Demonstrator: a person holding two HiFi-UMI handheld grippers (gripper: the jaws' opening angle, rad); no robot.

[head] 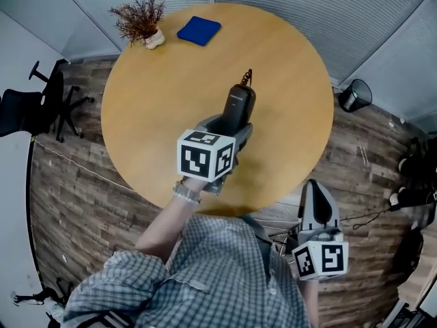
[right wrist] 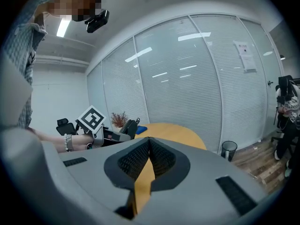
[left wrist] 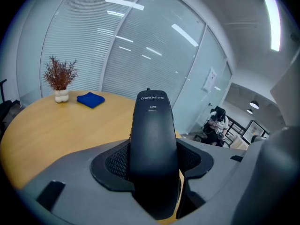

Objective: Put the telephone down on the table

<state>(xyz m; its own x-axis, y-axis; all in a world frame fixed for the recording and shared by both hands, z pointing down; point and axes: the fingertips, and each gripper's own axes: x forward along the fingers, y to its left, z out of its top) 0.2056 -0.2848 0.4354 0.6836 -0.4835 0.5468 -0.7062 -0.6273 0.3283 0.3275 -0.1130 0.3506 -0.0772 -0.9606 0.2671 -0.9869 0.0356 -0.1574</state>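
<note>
A black telephone handset [head: 238,103] hangs over the middle of the round wooden table [head: 157,94], with a short coiled cord [head: 246,77] at its far end. My left gripper [head: 229,130] is shut on its near end. In the left gripper view the handset [left wrist: 153,135] stands up between the black pads [left wrist: 117,161], above the table [left wrist: 51,125]. My right gripper [head: 316,186] is off the table's near right edge, over the floor. Its pads [right wrist: 164,161] meet with nothing between them in the right gripper view, where the handset [right wrist: 130,126] shows at the left.
A small dried plant in a pot [head: 142,24] and a folded blue cloth [head: 199,30] lie at the table's far side. A black waste bin [head: 355,96] stands on the floor at the right, and an office chair [head: 41,101] at the left.
</note>
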